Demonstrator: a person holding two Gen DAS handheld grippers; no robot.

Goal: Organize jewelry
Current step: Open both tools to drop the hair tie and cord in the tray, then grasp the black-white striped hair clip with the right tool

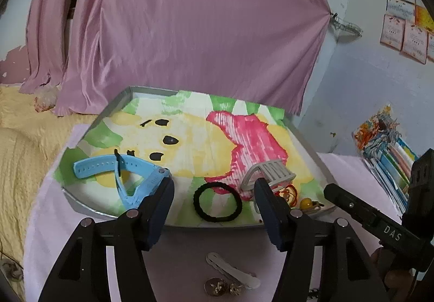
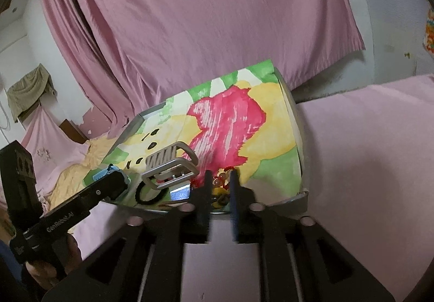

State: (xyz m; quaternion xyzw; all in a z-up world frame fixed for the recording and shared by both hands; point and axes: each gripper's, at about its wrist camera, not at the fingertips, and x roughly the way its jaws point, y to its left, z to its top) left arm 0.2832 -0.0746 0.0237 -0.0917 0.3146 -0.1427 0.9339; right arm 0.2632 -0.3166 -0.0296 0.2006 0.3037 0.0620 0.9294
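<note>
A metal tray (image 1: pixel 116 104) lined with a painted paper holds a blue watch (image 1: pixel 119 169), a black hair tie (image 1: pixel 217 201), a grey hair claw (image 1: pixel 268 174) and a red-and-yellow beaded bracelet (image 1: pixel 291 195). My left gripper (image 1: pixel 214 188) is open and empty, its fingers either side of the hair tie at the tray's near edge. A white hair clip (image 1: pixel 233 270) and small earrings (image 1: pixel 221 287) lie on the pink cloth below it. My right gripper (image 2: pixel 220 180) is nearly closed around the bracelet (image 2: pixel 221 186), with a narrow gap showing. The claw (image 2: pixel 169 169) sits to its left.
The tray (image 2: pixel 298 201) rests on a pink cloth (image 2: pixel 366 166) over a bed. A pink curtain (image 1: pixel 190 31) hangs behind. Books (image 1: pixel 390 161) are stacked at the right by a blue wall. A yellow blanket (image 1: pixel 24 144) lies at the left.
</note>
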